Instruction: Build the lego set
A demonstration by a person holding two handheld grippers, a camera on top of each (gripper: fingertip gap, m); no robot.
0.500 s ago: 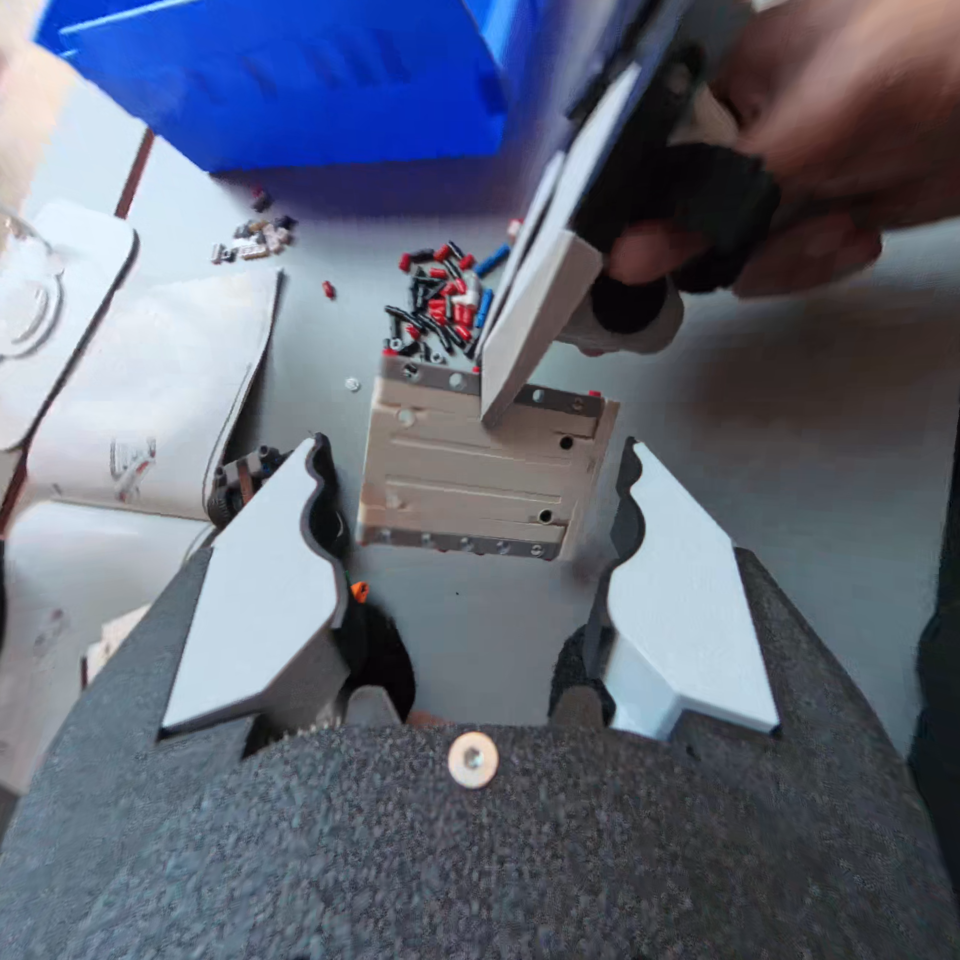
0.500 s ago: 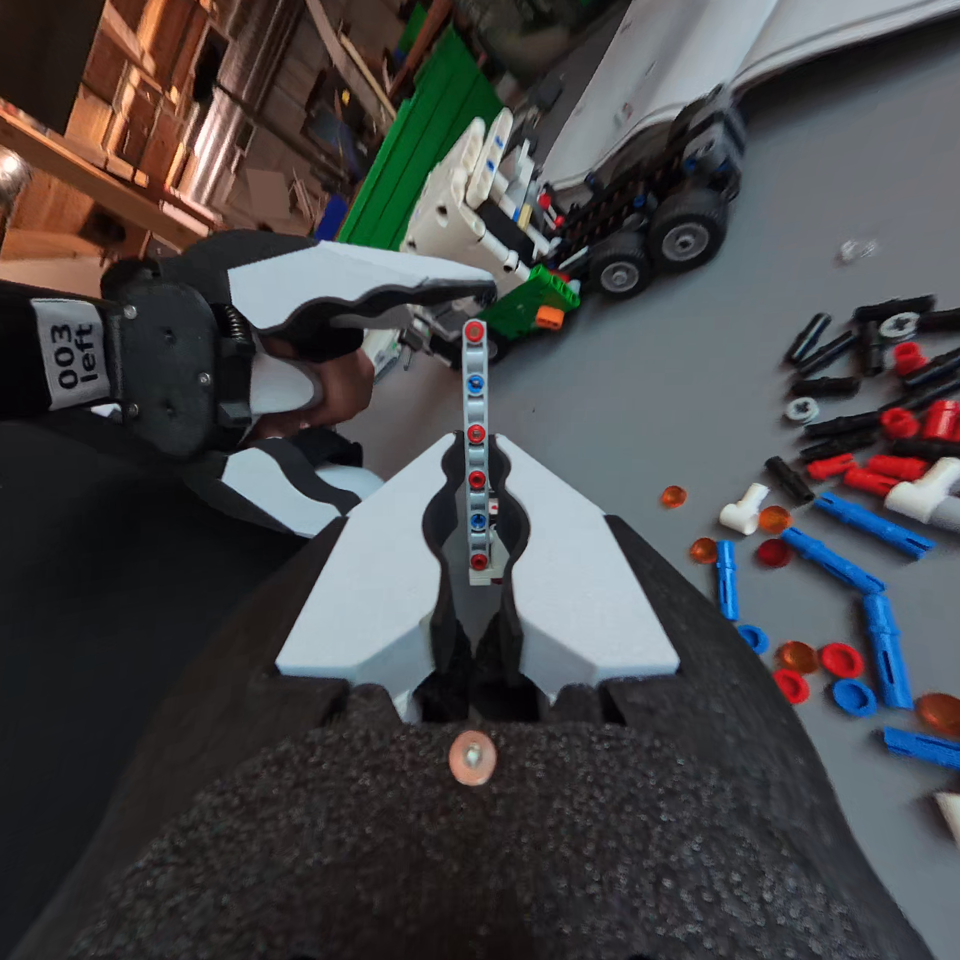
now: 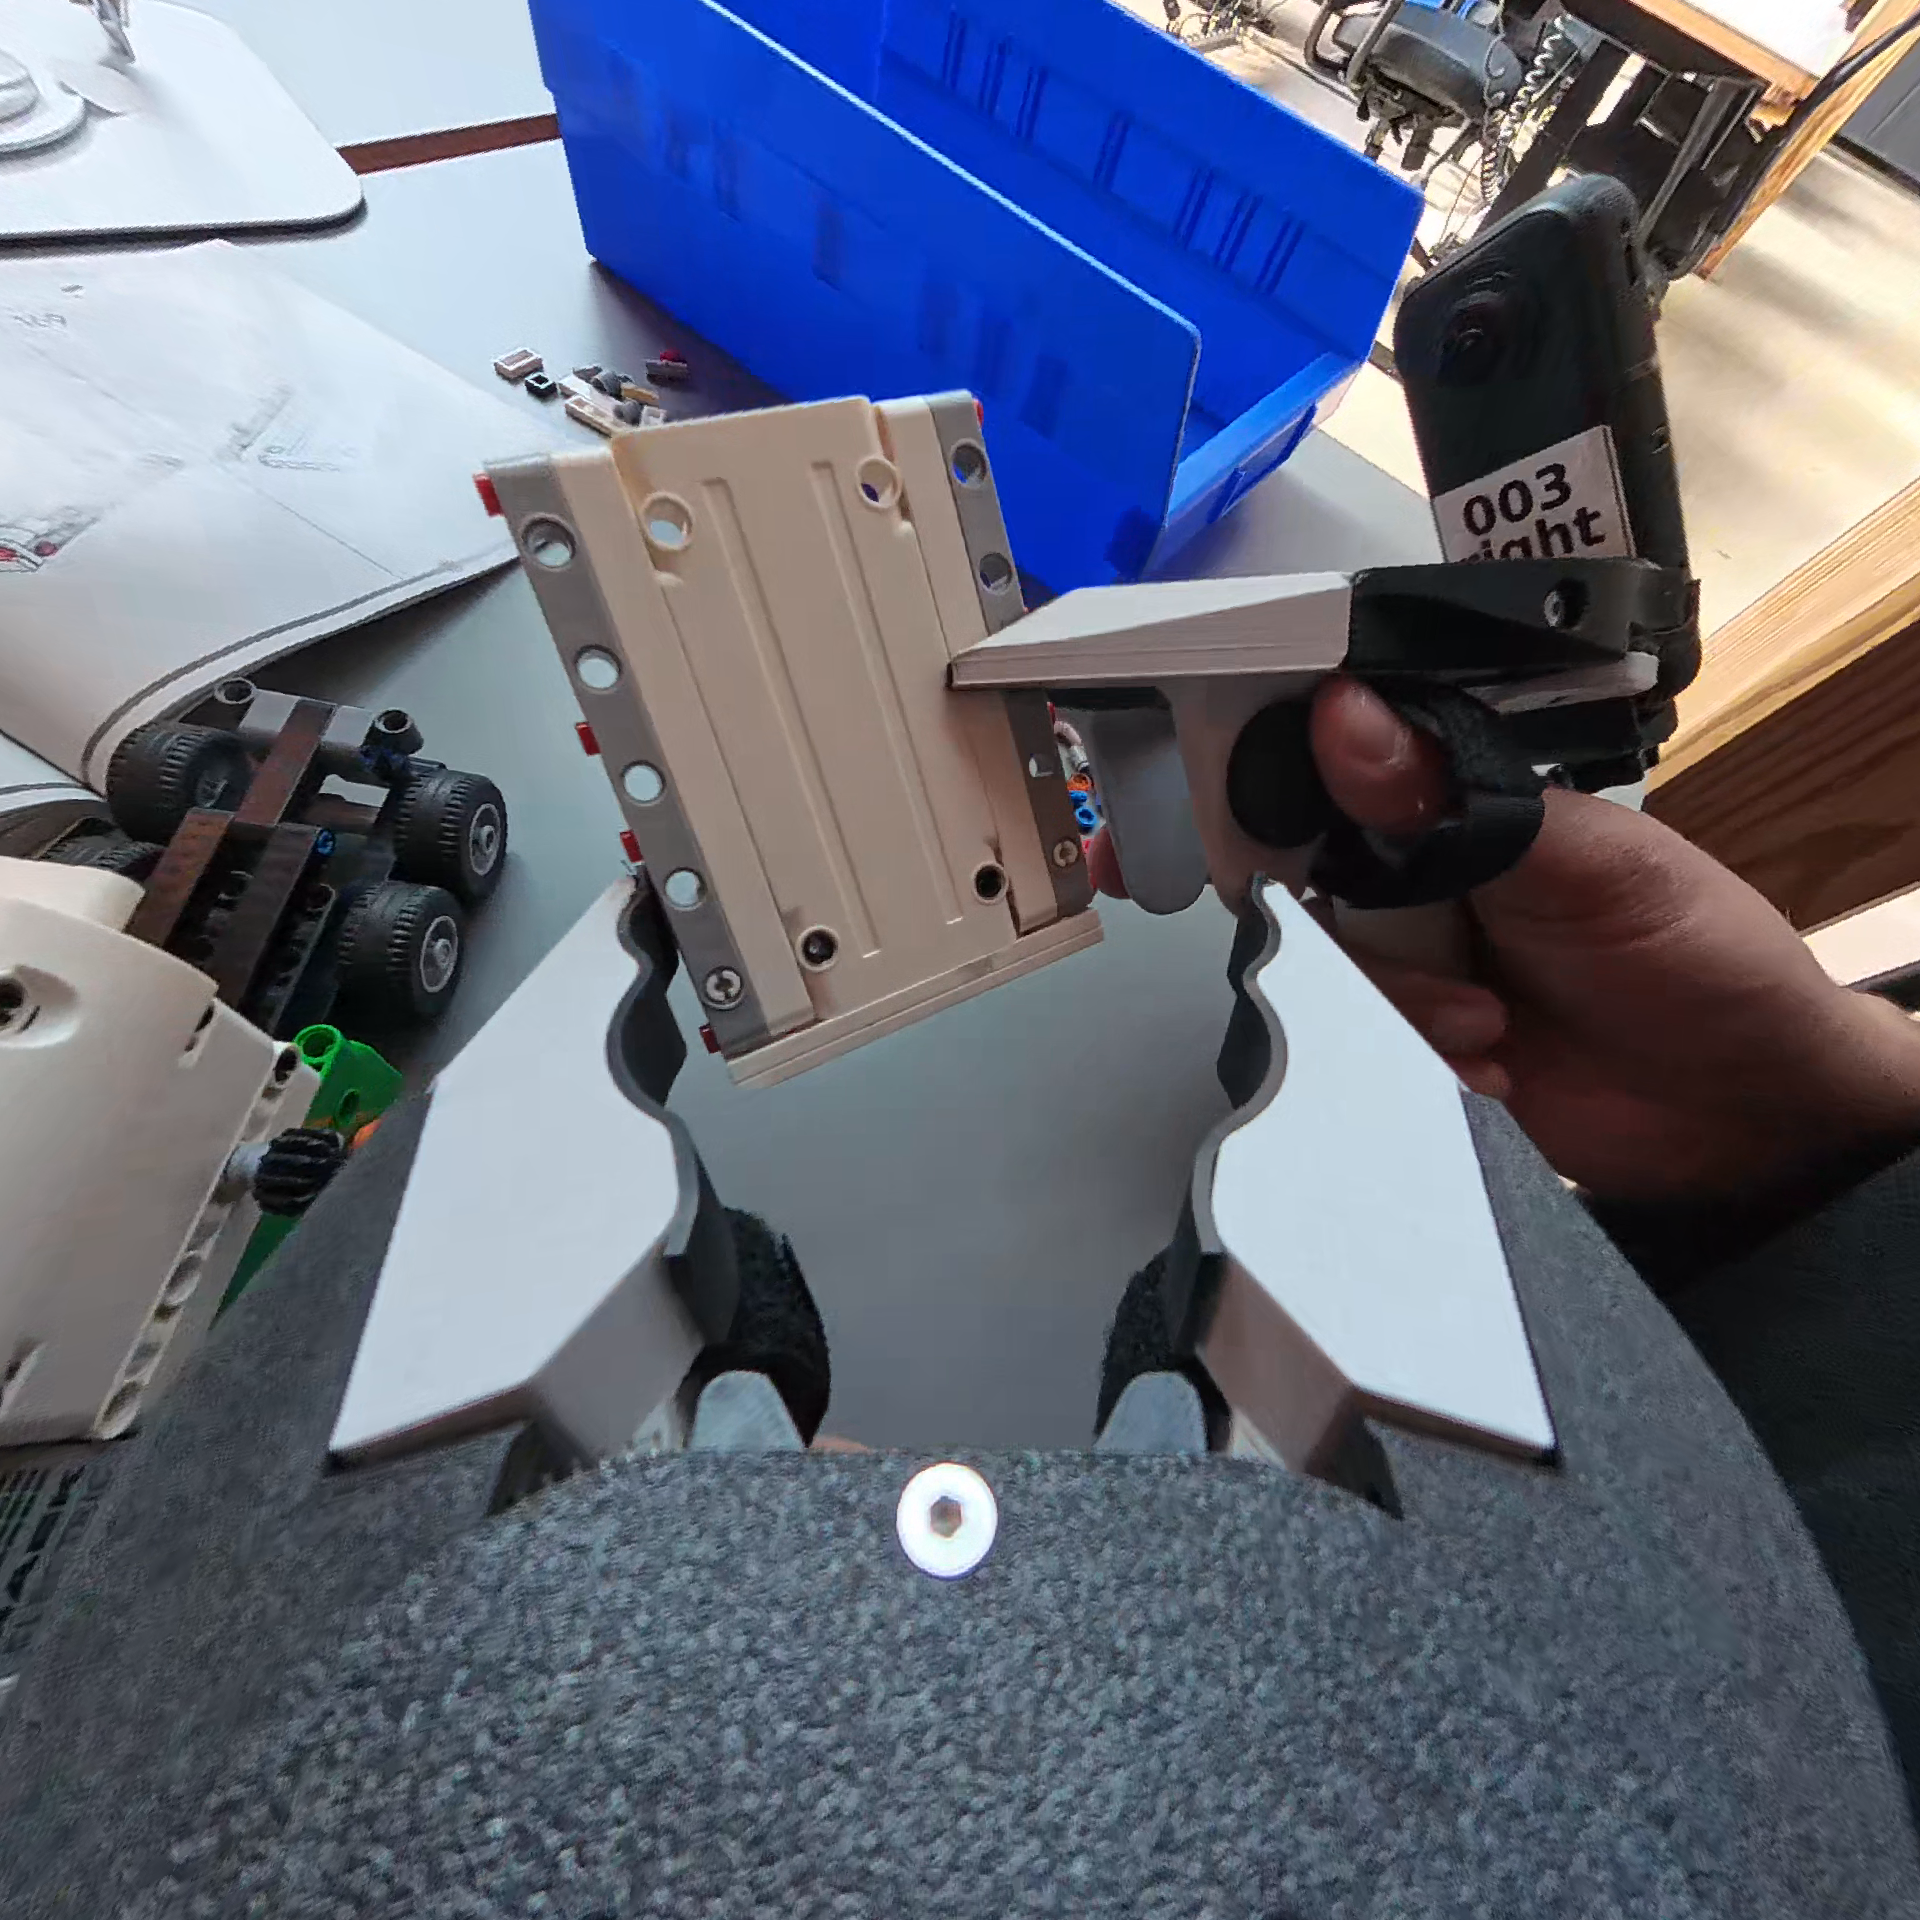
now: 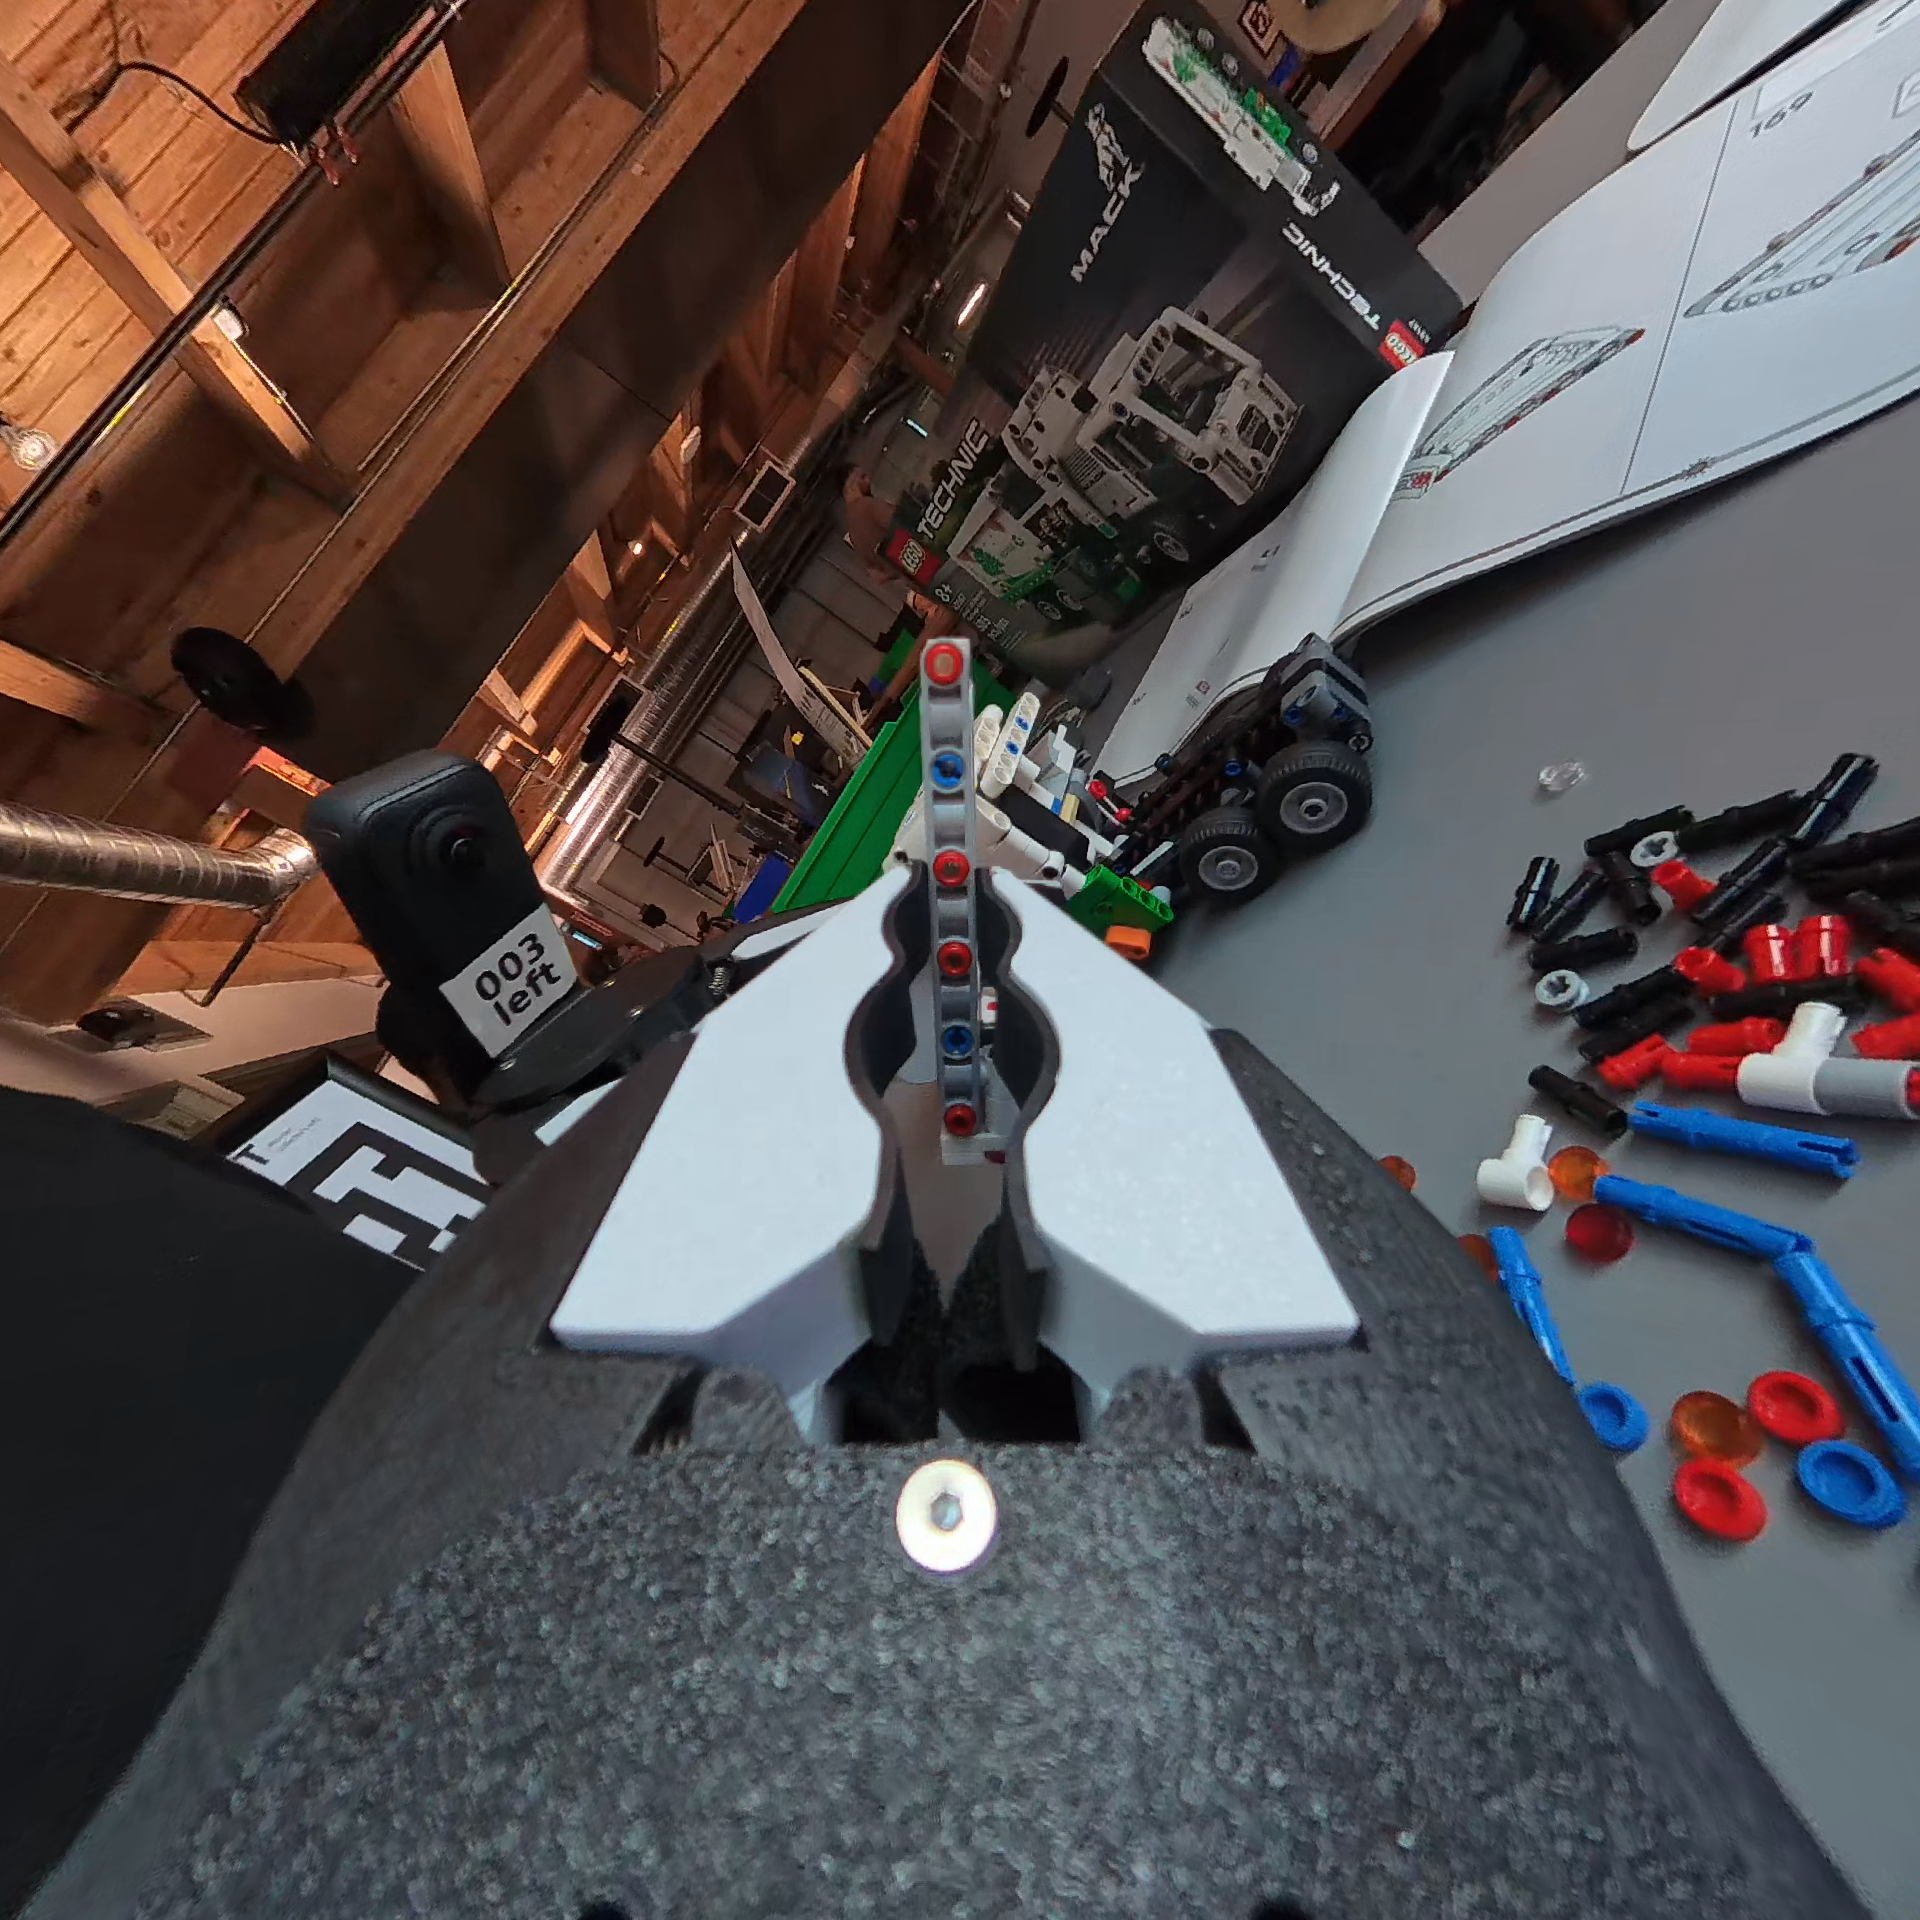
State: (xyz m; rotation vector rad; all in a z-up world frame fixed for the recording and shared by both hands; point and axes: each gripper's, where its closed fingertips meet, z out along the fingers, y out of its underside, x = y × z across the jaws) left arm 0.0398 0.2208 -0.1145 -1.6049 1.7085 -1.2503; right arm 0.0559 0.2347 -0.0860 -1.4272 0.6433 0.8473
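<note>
Tan panel assembly (image 3: 800, 727), grey-beamed, hangs above the counter (image 3: 966, 1195), pinched at its edge by the right hand-held gripper (image 4: 954, 904). Left hand-held gripper (image 3: 945, 935) gapes wide, unloaded; its left fingertip (image 3: 623, 935) hides the panel's corner.

A cream ribbed plastic panel (image 3: 821, 717) at centre frame has grey hole-lined beams along its edges, with red pin ends showing. Behind it, upper centre, stands a bright blue plastic bin (image 3: 966, 260). The tabletop (image 4: 1558, 665) is dark grey. At right lie black, red and blue plastic pins (image 4: 1745, 997) with orange and red translucent round studs. The near fingers (image 3: 540, 1195) are pale grey with black wavy pads.
</note>
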